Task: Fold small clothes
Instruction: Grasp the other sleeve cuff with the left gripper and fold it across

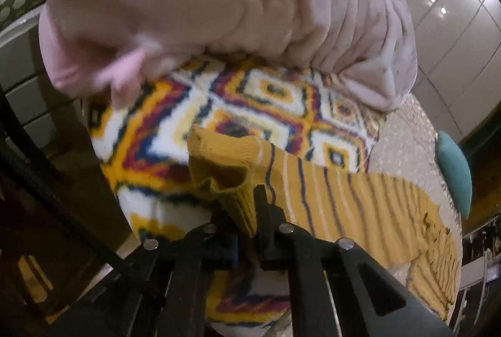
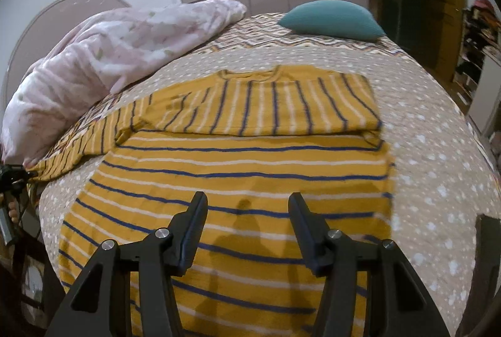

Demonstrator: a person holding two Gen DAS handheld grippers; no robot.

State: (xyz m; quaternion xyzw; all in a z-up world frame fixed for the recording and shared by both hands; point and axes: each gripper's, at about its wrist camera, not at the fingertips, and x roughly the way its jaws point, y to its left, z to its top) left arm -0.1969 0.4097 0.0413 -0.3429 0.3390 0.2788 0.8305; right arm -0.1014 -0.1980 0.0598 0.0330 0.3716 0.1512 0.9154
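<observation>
A mustard-yellow sweater with blue and white stripes (image 2: 244,168) lies flat on the bed, one sleeve folded across its chest. My right gripper (image 2: 247,202) is open and empty just above the sweater's lower body. My left gripper (image 1: 247,211) is shut on the ribbed cuff of the other sleeve (image 1: 225,168), at the bed's left edge. That sleeve stretches out to the left in the right wrist view (image 2: 87,136), where the left gripper (image 2: 12,174) shows at the far left edge.
A bunched pink duvet (image 2: 103,55) lies at the bed's left and fills the top of the left wrist view (image 1: 219,2). A teal pillow (image 2: 332,19) sits at the far end. A bright patterned blanket (image 1: 175,124) lies under the sleeve. White wardrobes stand behind.
</observation>
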